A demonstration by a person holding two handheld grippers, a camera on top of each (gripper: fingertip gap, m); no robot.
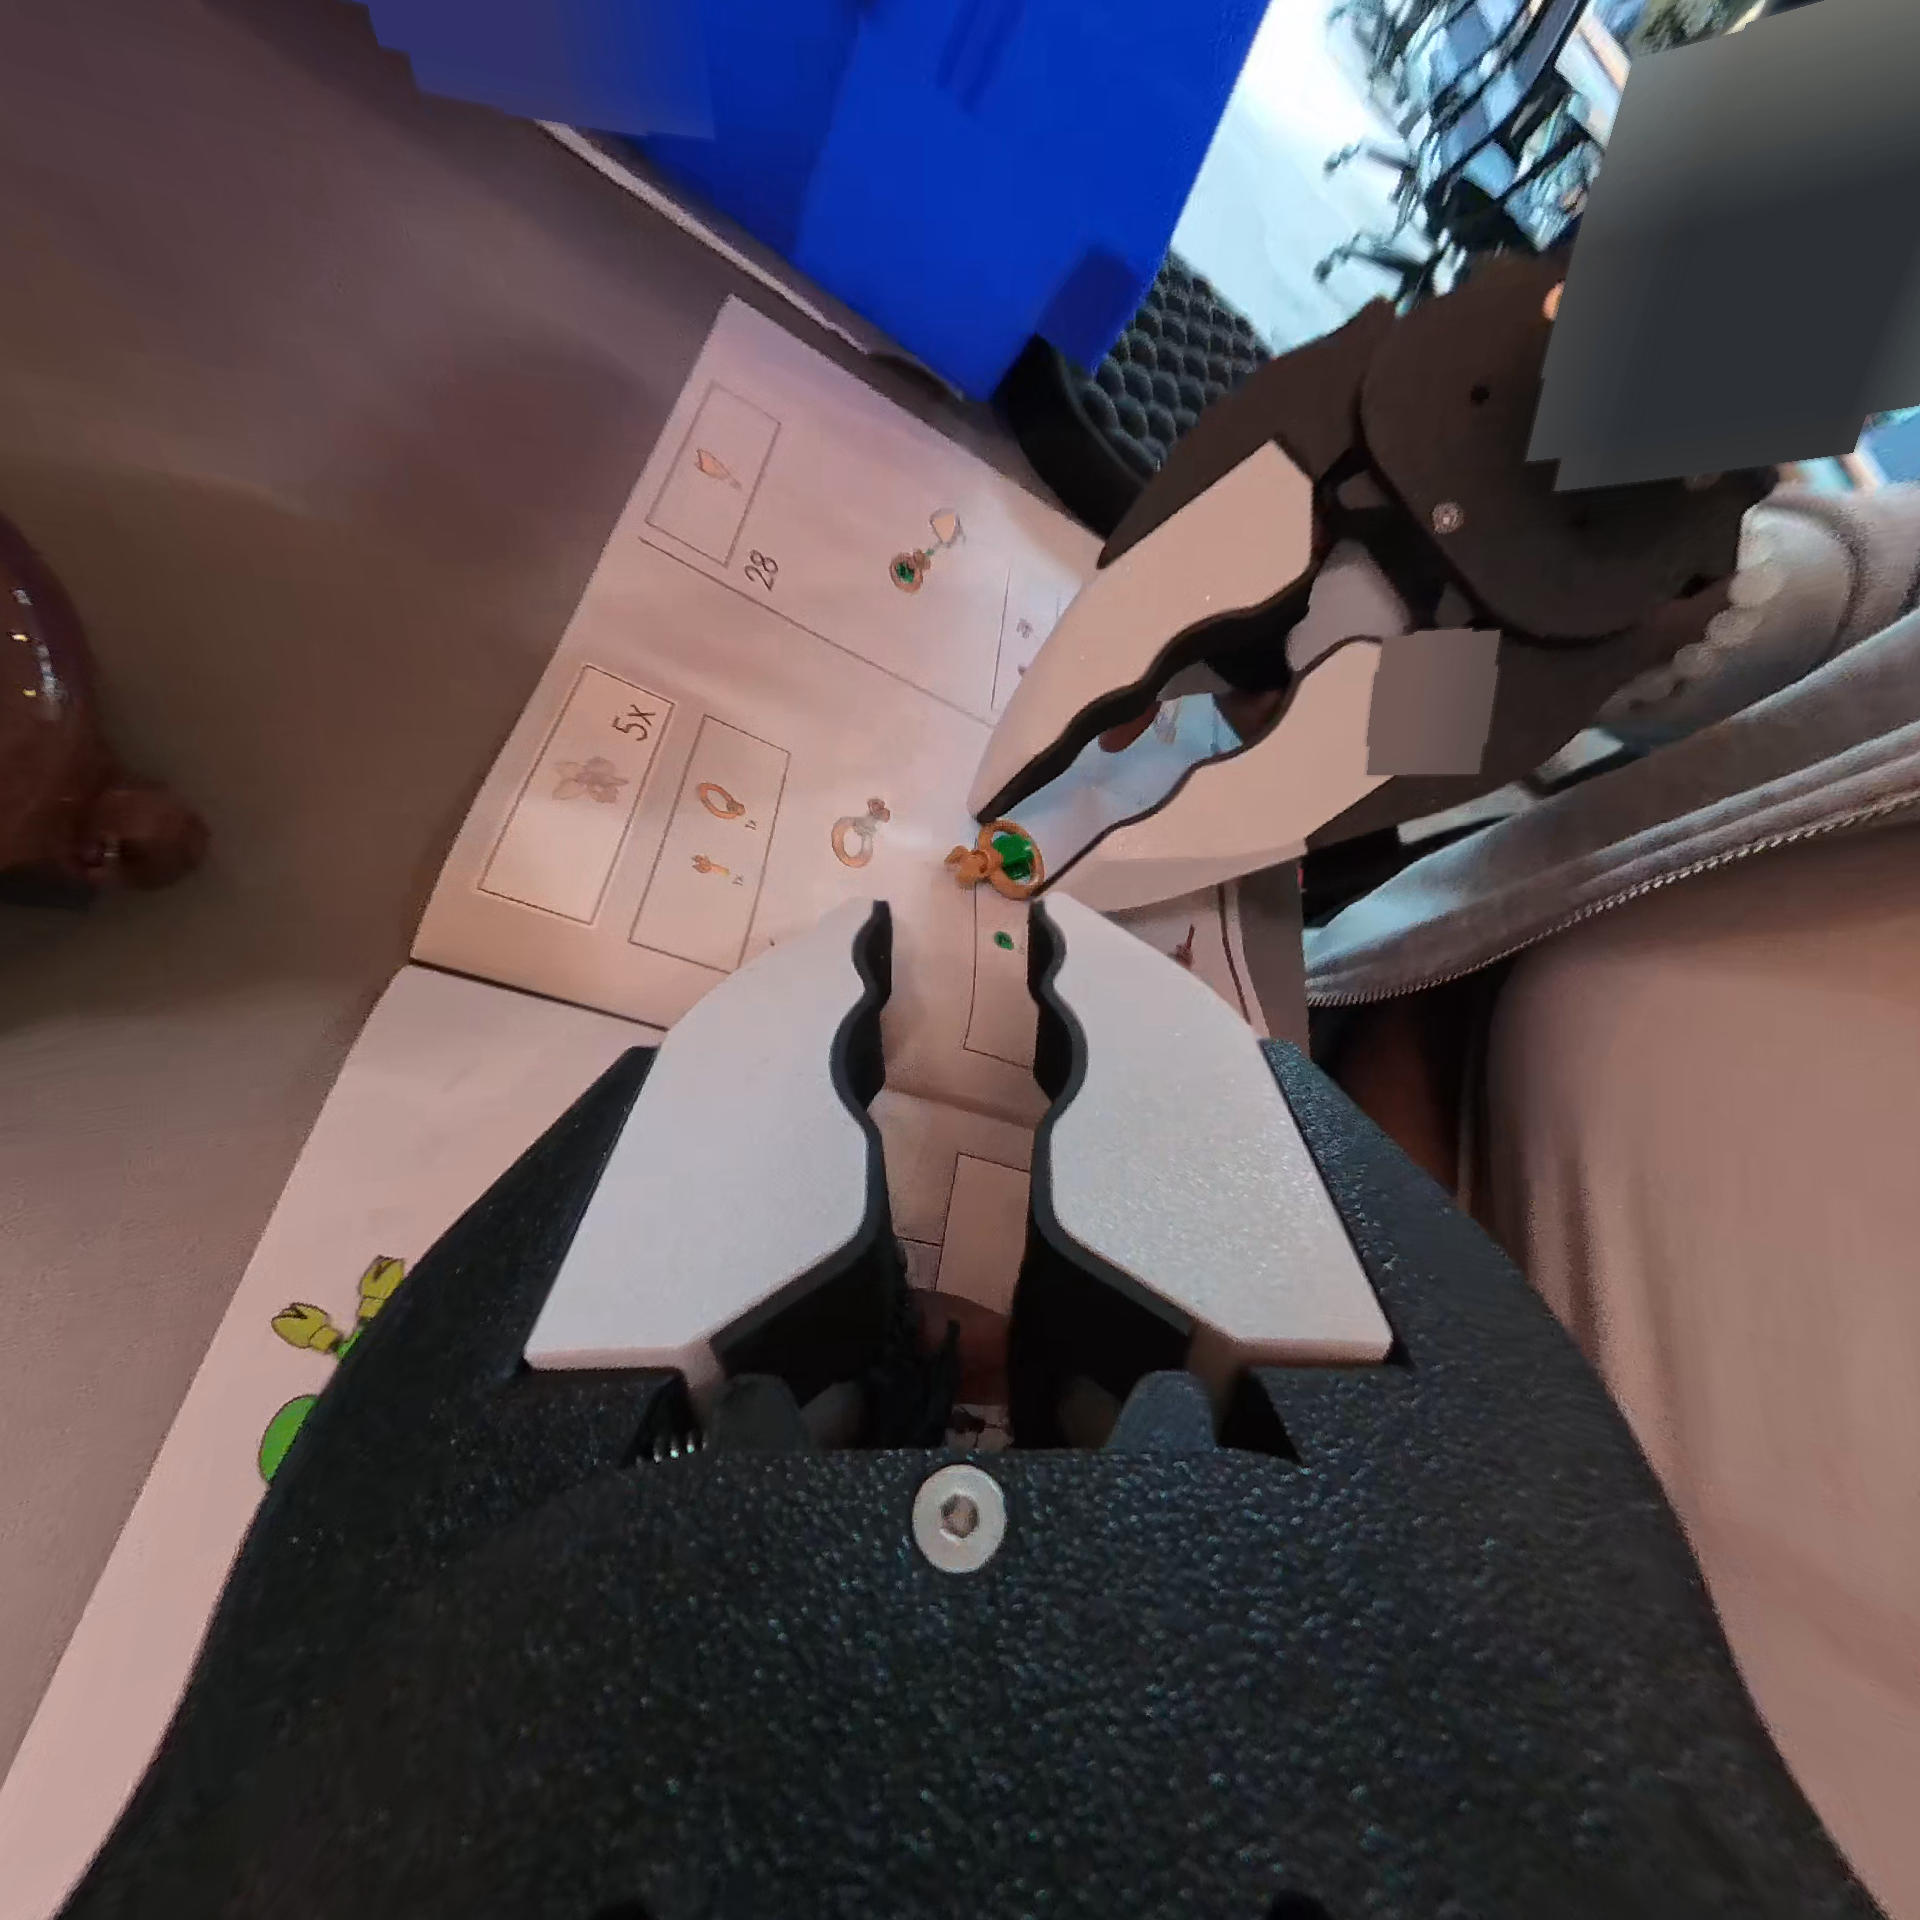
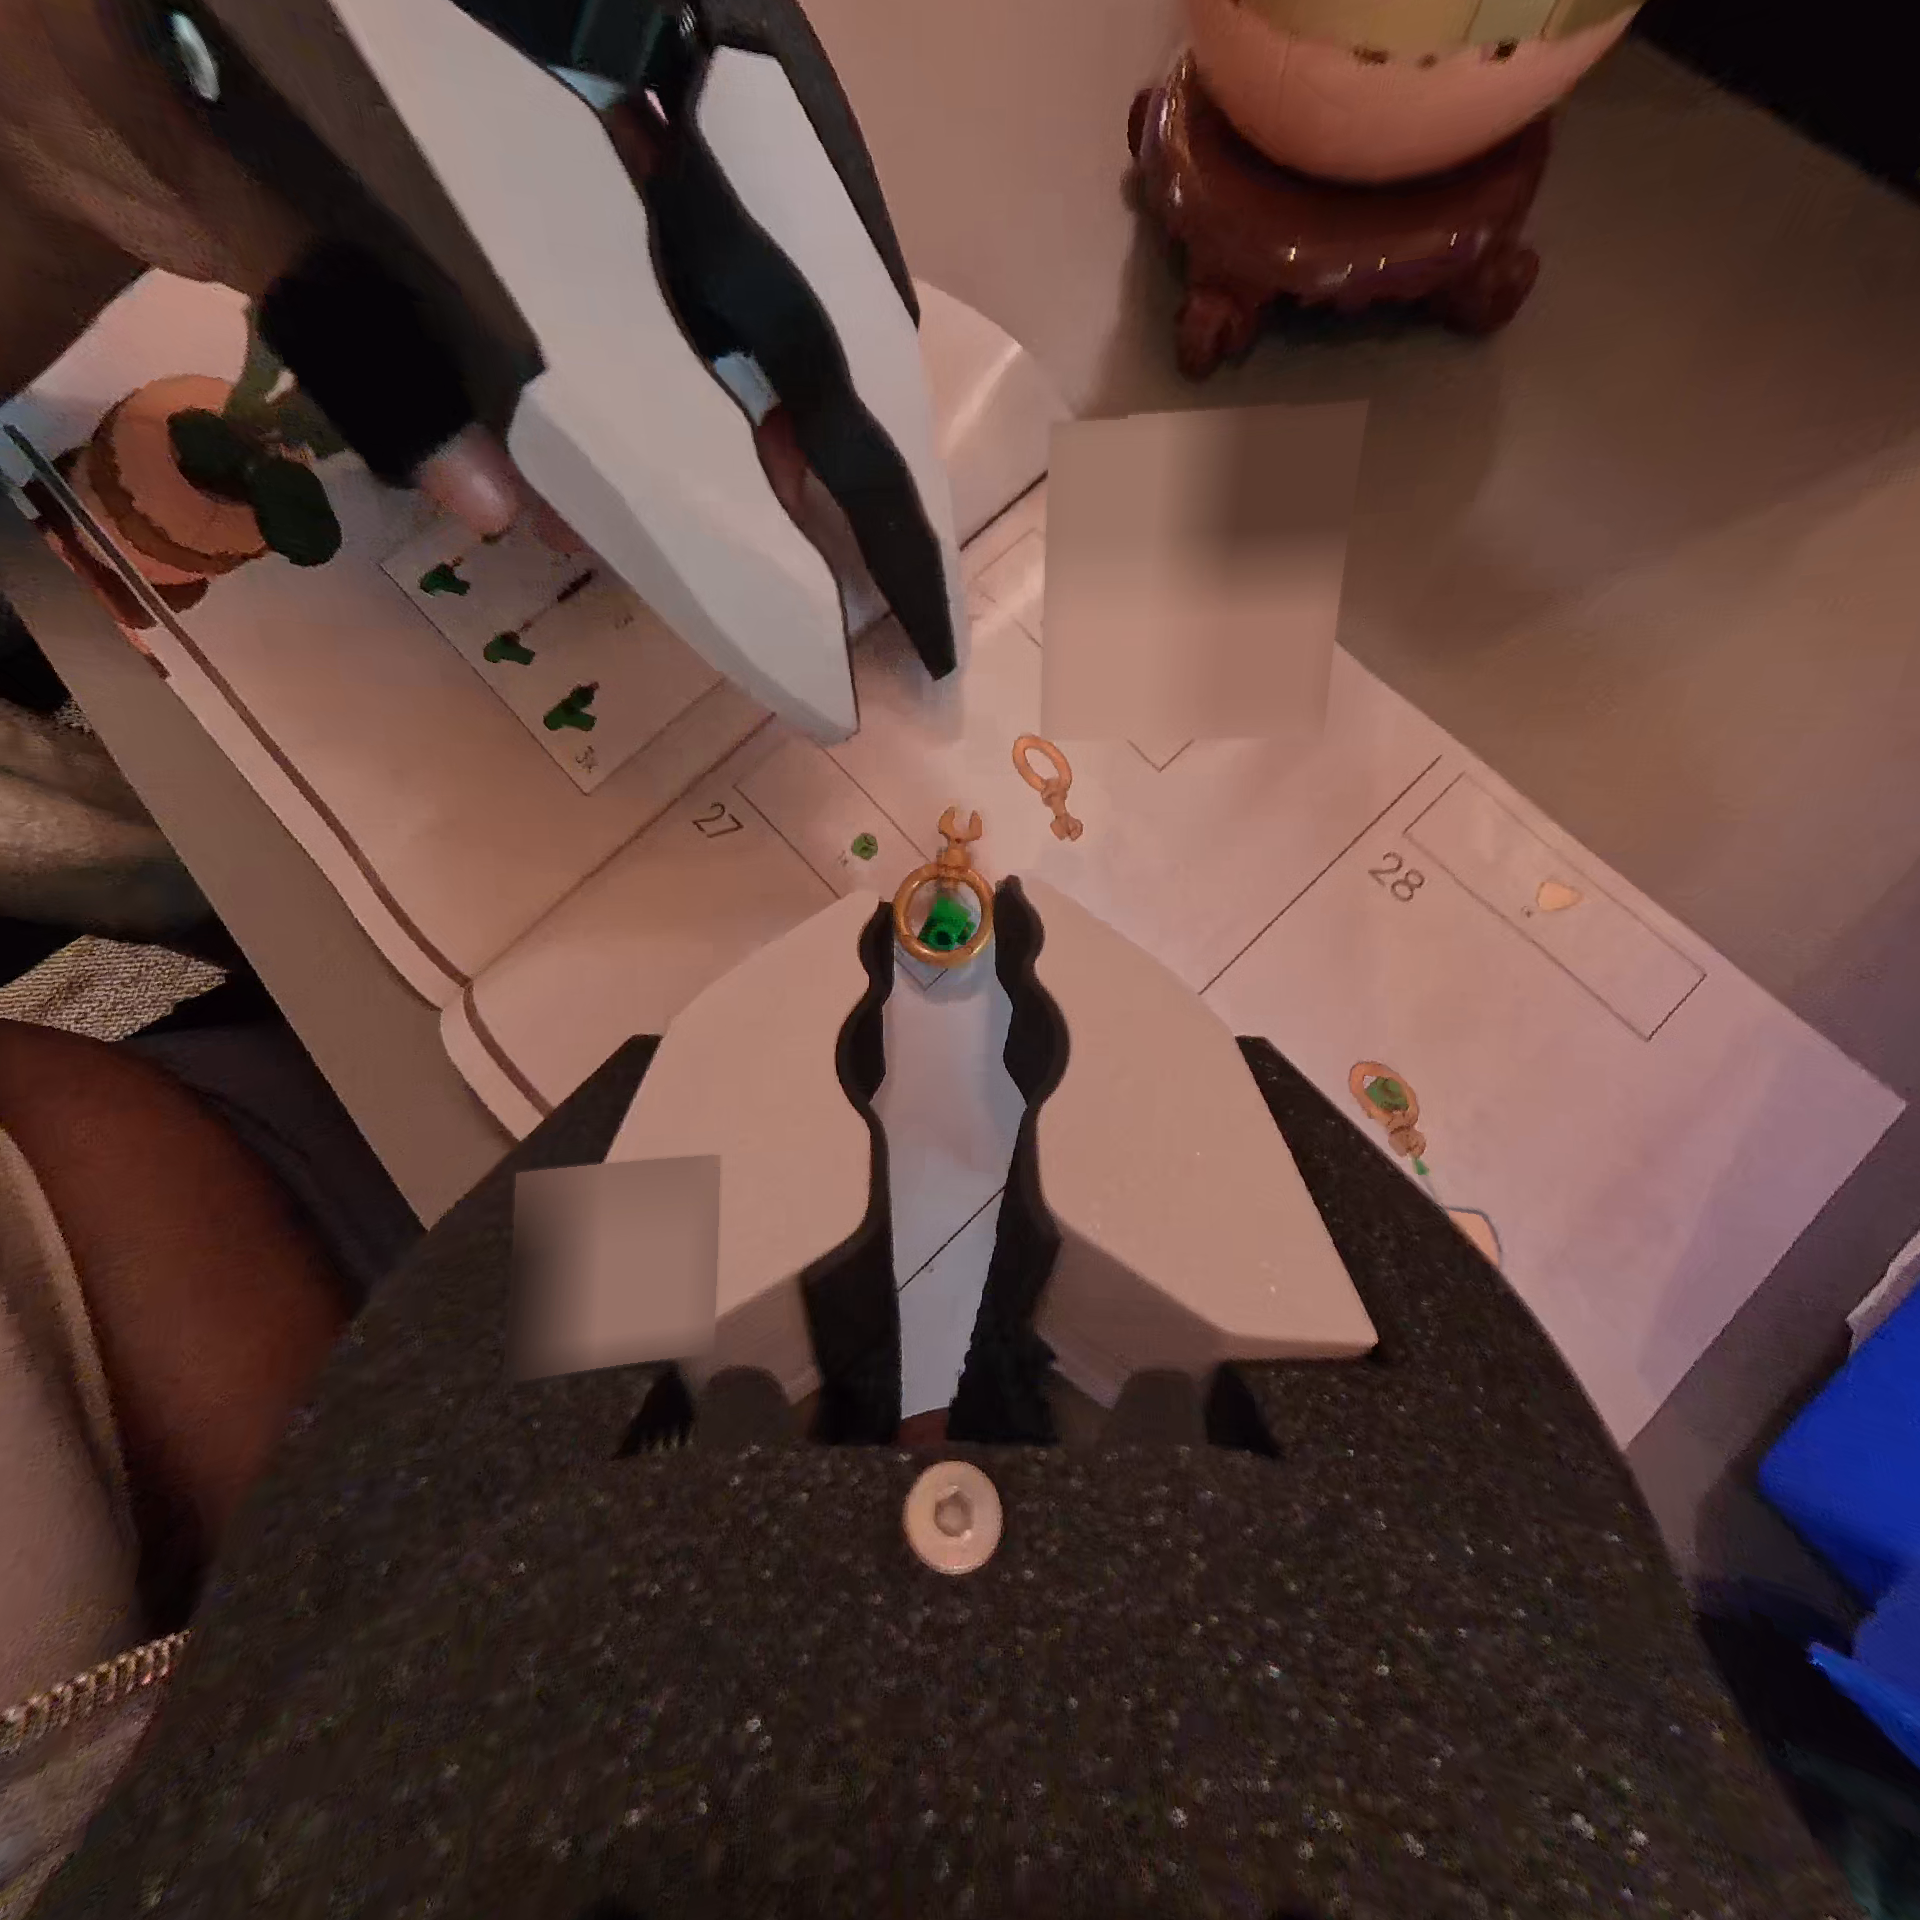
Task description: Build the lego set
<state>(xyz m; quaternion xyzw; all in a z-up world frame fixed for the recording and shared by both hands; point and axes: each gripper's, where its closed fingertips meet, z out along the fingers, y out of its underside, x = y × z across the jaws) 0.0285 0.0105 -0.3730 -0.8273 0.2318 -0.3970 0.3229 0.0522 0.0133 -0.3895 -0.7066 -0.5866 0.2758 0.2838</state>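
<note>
A small gold ring piece point(image 2: 914, 883) with a clip end and a green stud point(image 2: 940, 925) inside it sits between my right gripper's point(image 2: 948, 902) fingertips, just above the open instruction booklet point(image 2: 1351, 997). The right gripper is shut on it. In the left wrist view the ring point(image 1: 1003, 857) shows at the right gripper's point(image 1: 1016, 850) tips, just beyond my left gripper point(image 1: 961, 916). The left gripper is open and empty, its tips a short way from the ring. It also shows in the right wrist view point(image 2: 888, 691), pointing down at the page.
The booklet point(image 1: 727, 623) lies on a grey table. A cream egg-shaped model on a brown stand point(image 2: 1340, 239) stands at the far side; the stand's edge shows in the left wrist view point(image 1: 62, 748). A blue bin point(image 1: 935, 156) sits beyond the booklet. A person's grey sleeve point(image 1: 1662, 831) is close by. The tips of both grippers are at nearly the same place.
</note>
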